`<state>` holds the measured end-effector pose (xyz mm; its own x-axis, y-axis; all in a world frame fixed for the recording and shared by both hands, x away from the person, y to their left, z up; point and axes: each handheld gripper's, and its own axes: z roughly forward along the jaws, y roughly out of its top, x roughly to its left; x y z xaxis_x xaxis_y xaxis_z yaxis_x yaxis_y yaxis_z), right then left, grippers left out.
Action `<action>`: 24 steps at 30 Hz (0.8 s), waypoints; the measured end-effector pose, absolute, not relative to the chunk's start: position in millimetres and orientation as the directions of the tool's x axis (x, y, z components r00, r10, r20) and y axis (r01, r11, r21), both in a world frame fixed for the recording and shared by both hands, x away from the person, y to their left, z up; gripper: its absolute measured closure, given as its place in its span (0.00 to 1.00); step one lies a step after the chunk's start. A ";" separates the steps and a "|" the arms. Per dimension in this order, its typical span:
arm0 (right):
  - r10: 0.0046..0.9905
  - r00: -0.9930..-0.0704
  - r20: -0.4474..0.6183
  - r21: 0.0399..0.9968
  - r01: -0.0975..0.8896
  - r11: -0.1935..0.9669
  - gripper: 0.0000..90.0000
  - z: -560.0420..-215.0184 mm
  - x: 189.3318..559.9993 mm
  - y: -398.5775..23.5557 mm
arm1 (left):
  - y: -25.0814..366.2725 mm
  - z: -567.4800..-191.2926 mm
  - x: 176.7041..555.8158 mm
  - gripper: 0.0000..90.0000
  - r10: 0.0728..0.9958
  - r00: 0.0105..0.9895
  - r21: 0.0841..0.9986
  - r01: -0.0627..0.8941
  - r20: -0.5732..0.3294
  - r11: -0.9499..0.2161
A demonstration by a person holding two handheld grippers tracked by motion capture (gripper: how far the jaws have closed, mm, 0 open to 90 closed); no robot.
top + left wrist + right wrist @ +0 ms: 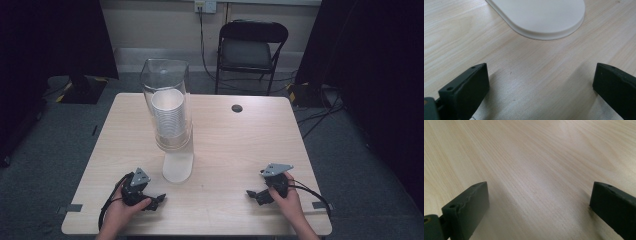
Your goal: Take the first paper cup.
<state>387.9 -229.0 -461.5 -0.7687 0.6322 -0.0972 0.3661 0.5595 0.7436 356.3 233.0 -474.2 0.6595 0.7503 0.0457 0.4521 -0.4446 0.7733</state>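
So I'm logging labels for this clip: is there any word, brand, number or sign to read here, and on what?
None can be read.
Clear dispenser and stack of white cups: no print visible.
White base: plain.
Table: bare wood grain.
Wall socket: too small to tell any marking.

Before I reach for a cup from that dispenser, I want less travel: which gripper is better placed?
Probably the left gripper: it rests beside the dispenser's white base, jaws open toward it. The right gripper sits farther off.
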 end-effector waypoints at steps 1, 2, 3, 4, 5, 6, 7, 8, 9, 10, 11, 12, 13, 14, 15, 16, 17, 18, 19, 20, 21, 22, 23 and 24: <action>0.631 -0.770 -0.095 0.744 0.366 0.559 0.02 -461.6 387.9 -228.9 | 232.8 -474.2 356.0 0.00 0.752 0.657 0.773 0.452 0.048 -0.445; 0.631 -0.770 -0.095 0.744 0.366 0.559 0.02 -461.6 387.8 -228.9 | 232.7 -474.2 355.7 0.01 0.753 0.657 0.774 0.452 0.047 -0.443; 0.631 -0.770 -0.095 0.744 0.366 0.559 0.02 -461.6 387.9 -229.0 | 232.7 -474.2 355.5 0.02 0.753 0.656 0.777 0.450 0.047 -0.440; 0.631 -0.770 -0.095 0.744 0.366 0.559 0.02 -461.5 387.9 -229.0 | 232.9 -473.7 355.3 0.03 0.754 0.656 0.778 0.448 0.049 -0.440; 0.632 -0.769 -0.095 0.744 0.367 0.559 0.02 -461.5 387.8 -229.0 | 233.2 -473.2 355.4 0.06 0.753 0.656 0.781 0.443 0.051 -0.439; 0.632 -0.769 -0.095 0.744 0.367 0.558 0.02 -461.5 387.9 -229.0 | 233.2 -472.5 355.4 0.11 0.753 0.656 0.791 0.432 0.055 -0.434; 0.631 -0.770 -0.096 0.744 0.366 0.559 0.02 -461.5 387.9 -229.1 | 233.2 -472.5 355.4 0.19 0.753 0.656 0.791 0.432 0.055 -0.434; 0.633 -0.769 -0.094 0.743 0.369 0.558 0.02 -461.5 387.8 -229.0 | 232.2 -471.0 355.4 0.23 0.762 0.646 0.796 0.440 0.041 -0.416; 0.633 -0.769 -0.094 0.743 0.369 0.558 0.02 -461.5 387.8 -229.0 | 232.2 -471.0 355.4 0.19 0.762 0.646 0.796 0.440 0.041 -0.416; 0.633 -0.769 -0.094 0.743 0.369 0.558 0.02 -461.5 387.7 -229.0 | 231.9 -468.7 355.7 0.17 0.765 0.643 0.801 0.438 0.038 -0.408; 0.634 -0.768 -0.094 0.742 0.370 0.559 0.02 -461.4 387.6 -229.0 | 232.0 -466.6 355.7 0.20 0.765 0.643 0.815 0.425 0.034 -0.394; 0.633 -0.768 -0.093 0.743 0.370 0.558 0.02 -461.5 387.7 -229.0 | 231.9 -464.1 355.2 0.20 0.765 0.643 0.826 0.420 0.021 -0.375; 0.633 -0.769 -0.094 0.743 0.369 0.558 0.02 -461.5 387.7 -229.0 | 231.5 -461.3 354.8 0.19 0.765 0.644 0.840 0.410 0.010 -0.356; 0.633 -0.768 -0.093 0.743 0.369 0.558 0.02 -461.5 387.7 -229.0 | 231.3 -457.4 354.2 0.19 0.768 0.640 0.852 0.403 0.000 -0.336; 0.633 -0.769 -0.094 0.743 0.369 0.558 0.02 -461.5 387.7 -229.0 | 231.2 -453.3 354.4 0.18 0.767 0.642 0.864 0.387 -0.002 -0.322; 0.633 -0.769 -0.094 0.743 0.369 0.558 0.02 -461.5 387.7 -229.0 | 230.4 -448.9 354.0 0.18 0.766 0.642 0.873 0.378 -0.006 -0.310; 0.633 -0.768 -0.093 0.743 0.370 0.558 0.02 -461.5 387.6 -229.0 | 229.2 -444.9 353.9 0.18 0.765 0.644 0.881 0.365 -0.006 -0.301; 0.632 -0.769 -0.094 0.744 0.368 0.558 0.02 -461.5 387.8 -229.0 | 228.0 -440.9 353.6 0.18 0.765 0.644 0.888 0.353 -0.002 -0.295; 0.633 -0.769 -0.094 0.744 0.368 0.558 0.02 -461.5 387.8 -229.0 | 228.0 -440.9 353.6 0.18 0.765 0.644 0.888 0.353 -0.002 -0.295; 0.633 -0.768 -0.093 0.743 0.370 0.558 0.02 -461.5 387.7 -229.0 | 225.4 -433.5 353.5 0.18 0.764 0.645 0.900 0.330 0.006 -0.285; 0.633 -0.768 -0.094 0.743 0.369 0.558 0.02 -461.5 387.7 -229.0 | 223.8 -430.5 353.8 0.18 0.764 0.645 0.905 0.322 0.007 -0.280; 0.632 -0.769 -0.095 0.744 0.367 0.559 0.02 -461.5 387.9 -229.0 | 222.3 -427.3 354.0 0.18 0.765 0.644 0.908 0.312 0.015 -0.280; 0.633 -0.768 -0.093 0.743 0.369 0.558 0.02 -461.5 387.7 -229.0 | 221.0 -424.4 354.4 0.18 0.764 0.644 0.911 0.302 0.022 -0.281; 0.633 -0.768 -0.093 0.743 0.369 0.558 0.02 -461.5 387.7 -229.0 | 220.1 -421.6 355.0 0.18 0.764 0.644 0.915 0.292 0.027 -0.279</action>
